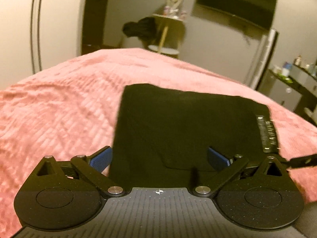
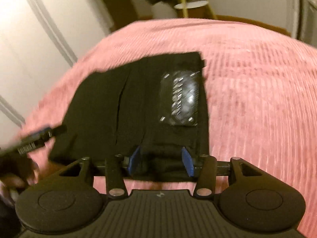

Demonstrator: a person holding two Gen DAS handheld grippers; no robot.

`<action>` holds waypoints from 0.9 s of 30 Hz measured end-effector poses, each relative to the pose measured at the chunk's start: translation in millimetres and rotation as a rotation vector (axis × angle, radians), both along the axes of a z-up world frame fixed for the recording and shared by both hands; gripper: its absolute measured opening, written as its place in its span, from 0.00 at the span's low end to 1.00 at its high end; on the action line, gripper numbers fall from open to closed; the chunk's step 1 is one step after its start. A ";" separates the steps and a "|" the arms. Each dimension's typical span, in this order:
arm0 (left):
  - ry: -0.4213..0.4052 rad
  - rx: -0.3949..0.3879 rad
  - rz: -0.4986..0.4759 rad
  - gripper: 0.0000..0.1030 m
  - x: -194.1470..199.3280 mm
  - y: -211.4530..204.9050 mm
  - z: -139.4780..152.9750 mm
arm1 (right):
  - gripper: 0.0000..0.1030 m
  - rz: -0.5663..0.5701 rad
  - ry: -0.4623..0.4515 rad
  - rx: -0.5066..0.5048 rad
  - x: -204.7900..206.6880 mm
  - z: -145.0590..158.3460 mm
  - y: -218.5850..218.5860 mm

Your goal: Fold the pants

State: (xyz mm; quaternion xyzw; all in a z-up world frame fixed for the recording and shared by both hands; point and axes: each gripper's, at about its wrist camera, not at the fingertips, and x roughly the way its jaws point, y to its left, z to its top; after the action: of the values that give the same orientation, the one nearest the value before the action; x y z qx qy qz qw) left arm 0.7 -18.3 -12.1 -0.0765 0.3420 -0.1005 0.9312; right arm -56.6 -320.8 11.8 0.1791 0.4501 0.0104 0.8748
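lying folded into a compact dark rectangle, the black pants (image 1: 184, 130) sit on the pink ribbed blanket (image 1: 59, 103) that covers the bed, and both wrist views look across them. a shiny label patch with pale lettering (image 2: 181, 99) shows on the top layer near one side edge, and a long crease runs through the fabric in the right wrist view.

left gripper (image 1: 158, 156) hovers at the near edge of the bundle, its blue pads (image 1: 101, 156) spread wide apart, one just off the cloth's side over the blanket and the other over the fabric. nothing looks pinched between them. right gripper (image 2: 160, 160) sits at its own near edge of the pants with its fingers also apart, though narrower, and a bit of dark cloth lies between the blue pads (image 2: 187, 162). can't tell if they touch it, the frame is pretty smeared.

each camera catches the other tool at the side of its view.

further out: pale walls, a wall-mounted tv (image 1: 237, 2), a small round side table with wooden legs (image 1: 164, 49), something dark and fuzzy beside it (image 1: 140, 27) that's too blurry to name, and a cluttered counter (image 1: 293, 75) off to one side.
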 end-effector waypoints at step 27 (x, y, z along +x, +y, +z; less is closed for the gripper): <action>0.315 -0.370 -0.157 1.00 115.1 37.0 -51.6 | 0.68 -0.069 -0.021 0.622 81.4 -94.5 -107.3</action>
State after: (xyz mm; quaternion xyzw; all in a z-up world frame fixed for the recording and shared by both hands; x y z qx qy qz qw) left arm 115.8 18.7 -63.6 -0.2338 0.4633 -0.2202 0.8260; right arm 24.8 -428.1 -82.7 0.4533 0.4100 0.1199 0.7823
